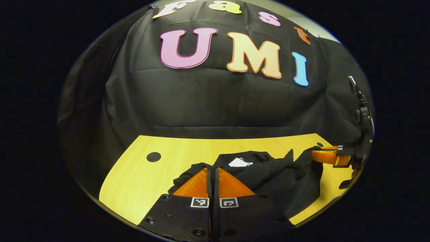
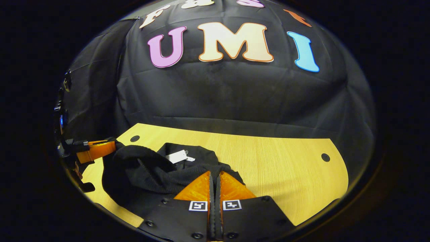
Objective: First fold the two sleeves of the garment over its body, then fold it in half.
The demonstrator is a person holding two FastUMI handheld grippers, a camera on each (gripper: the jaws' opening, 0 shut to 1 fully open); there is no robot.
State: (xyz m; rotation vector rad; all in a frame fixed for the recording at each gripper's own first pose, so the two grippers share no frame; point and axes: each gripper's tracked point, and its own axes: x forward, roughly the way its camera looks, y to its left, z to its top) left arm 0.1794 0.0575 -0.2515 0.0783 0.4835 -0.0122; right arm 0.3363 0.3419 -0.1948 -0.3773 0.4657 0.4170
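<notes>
Both of your grippers sit low over the desk, each pointing toward the back edge and the booth wall. Your left gripper has its fingers pressed together with only a thin slit between them, the tips buried in the near left part of the black garment; cloth bunches around the tips, so they appear to pinch a fold, though the cloth between them is hidden. In the left gripper view your right gripper reaches in from the right edge of the desk, level with the tabletop, its tips touching a raised peak of the fabric. In the right gripper view that same gripper's fingers also stand closed against each other, tips sunk into the near right part of the garment, and your left gripper comes in from the far left, its tips at the cloth's edge. You have the garment lying crumpled in a dark heap near the front edge of the desk, lifted into ridges between the two grippers, with a white tag lying at its neck opening toward the back. Two dark round holes mark the bare wood near the desk's back corners.
</notes>
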